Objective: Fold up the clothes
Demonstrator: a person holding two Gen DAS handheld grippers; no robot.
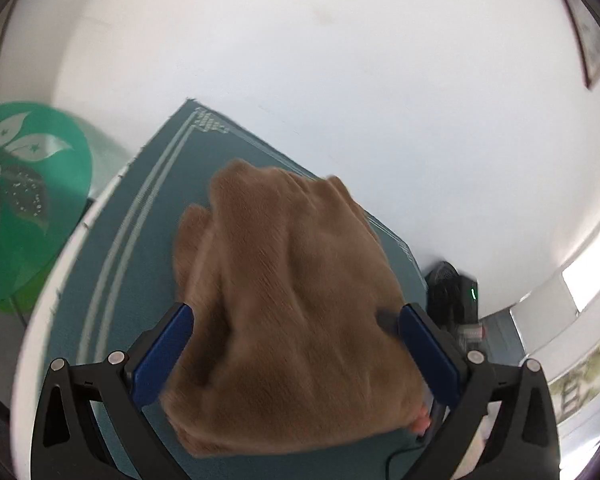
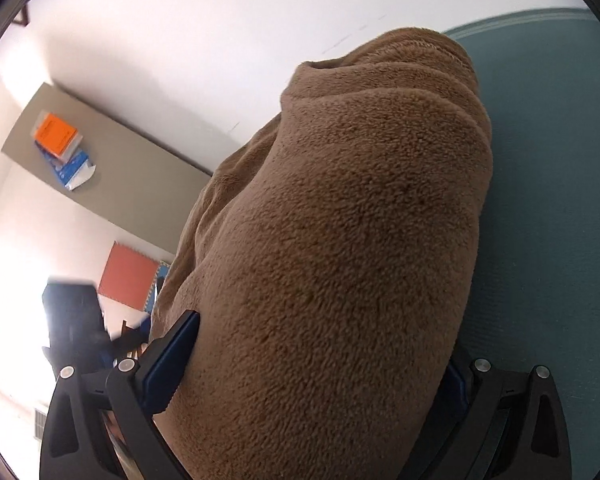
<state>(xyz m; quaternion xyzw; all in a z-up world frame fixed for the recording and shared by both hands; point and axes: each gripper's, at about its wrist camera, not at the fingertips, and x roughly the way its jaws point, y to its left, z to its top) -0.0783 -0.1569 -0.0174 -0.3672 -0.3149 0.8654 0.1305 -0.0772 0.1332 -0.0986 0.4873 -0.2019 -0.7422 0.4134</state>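
Left wrist view shows a white wall point(image 1: 340, 60) filling most of the frame, with a worktop below it covered by a teal cloth with pale stripes point(image 1: 140, 208). On that cloth lies a bunched brown fleece garment point(image 1: 284, 300), blurred in this view, its folds heaped between the fingers of the left tool point(image 1: 296, 340). Those blue-padded fingers stand wide apart with the fleece filling the gap between them; whether the pads press on it cannot be told. To the left, beside the worktop, stands a green round disc with white leaf shapes point(image 1: 20, 200). At far right a dark device with a small green light point(image 1: 456, 292) sits near the worktop's corner.

Right wrist view is taken up mostly by the same brown fleece garment point(image 2: 340, 260), sharp here, its pile clearly visible and its top rolled into several soft ridges. It rests against the teal cloth point(image 2: 548, 200) on the right. The right tool point(image 2: 312, 368) has its fingers spread wide, the fleece bulging between and over them; the right-hand pad is mostly hidden, so a firm hold cannot be confirmed. Behind, a grey panel point(image 2: 120, 184) carries an orange packet point(image 2: 56, 132), and a red square point(image 2: 128, 276) shows lower down.
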